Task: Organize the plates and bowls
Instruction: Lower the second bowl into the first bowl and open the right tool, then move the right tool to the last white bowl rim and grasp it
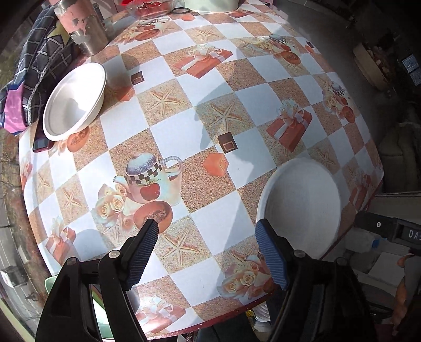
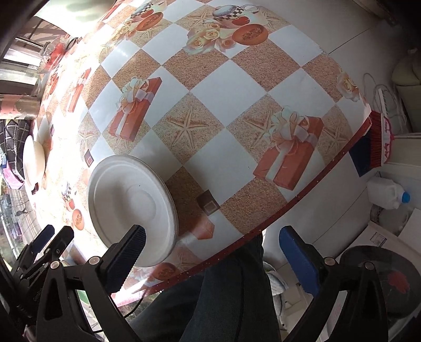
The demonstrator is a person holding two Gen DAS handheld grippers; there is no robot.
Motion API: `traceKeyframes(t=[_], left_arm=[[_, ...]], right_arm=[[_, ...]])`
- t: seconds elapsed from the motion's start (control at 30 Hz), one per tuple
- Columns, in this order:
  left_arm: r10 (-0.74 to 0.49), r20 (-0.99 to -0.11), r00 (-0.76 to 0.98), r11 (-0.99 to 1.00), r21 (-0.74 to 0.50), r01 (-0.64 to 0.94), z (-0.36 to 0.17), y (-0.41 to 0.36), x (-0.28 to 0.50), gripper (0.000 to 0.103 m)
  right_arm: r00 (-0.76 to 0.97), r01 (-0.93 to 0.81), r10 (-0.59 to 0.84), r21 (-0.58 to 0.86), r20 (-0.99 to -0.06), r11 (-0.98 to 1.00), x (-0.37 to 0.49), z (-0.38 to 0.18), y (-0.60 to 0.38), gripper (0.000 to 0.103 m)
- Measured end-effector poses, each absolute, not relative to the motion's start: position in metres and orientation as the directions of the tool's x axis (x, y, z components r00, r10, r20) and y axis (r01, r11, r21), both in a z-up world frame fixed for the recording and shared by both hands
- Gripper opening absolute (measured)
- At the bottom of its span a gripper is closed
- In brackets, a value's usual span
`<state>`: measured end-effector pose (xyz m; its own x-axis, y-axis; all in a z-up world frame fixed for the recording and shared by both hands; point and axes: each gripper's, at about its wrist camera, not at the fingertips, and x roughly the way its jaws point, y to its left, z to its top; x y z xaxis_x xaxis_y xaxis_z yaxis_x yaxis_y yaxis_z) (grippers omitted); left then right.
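A white bowl [image 1: 75,101] stands upright at the far left of the checkered table [image 1: 168,131]. A white plate [image 1: 302,205] lies flat near the table's right edge. My left gripper [image 1: 207,226] hangs open over the cloth between them, holding nothing, and its right finger sits just left of the plate. In the right wrist view the plate [image 2: 131,202] lies close to the near table edge and the bowl [image 2: 33,160] is far left. My right gripper [image 2: 212,231] stands wide open and empty, and its left finger overlaps the plate's near rim. The left gripper [image 2: 44,236] shows at the lower left.
A metal canister [image 1: 84,26], a glass bowl [image 1: 150,6] with red contents and a patterned cloth bag [image 1: 31,79] crowd the far left corner. A dark flat object [image 1: 42,144] lies beside the bowl. A person's trouser leg [image 2: 226,289] is below the table edge, and a broom [image 2: 373,142] and a white jug [image 2: 386,193] stand on the floor.
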<state>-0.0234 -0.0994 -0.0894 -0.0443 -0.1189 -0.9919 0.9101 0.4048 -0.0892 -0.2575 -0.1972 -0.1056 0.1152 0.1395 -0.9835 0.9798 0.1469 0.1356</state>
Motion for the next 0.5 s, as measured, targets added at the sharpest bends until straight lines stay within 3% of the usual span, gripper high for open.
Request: traceKeyframes(t=[0.5], left_arm=[[-0.149,-0.987,-0.065,0.476,-0.129,0.870,-0.091,-0.073,0.001,0.079]], right_arm=[[0.121,0.888,0.108,0.156,-0.987,0.432,-0.170,-0.075,-0.184,0.102]])
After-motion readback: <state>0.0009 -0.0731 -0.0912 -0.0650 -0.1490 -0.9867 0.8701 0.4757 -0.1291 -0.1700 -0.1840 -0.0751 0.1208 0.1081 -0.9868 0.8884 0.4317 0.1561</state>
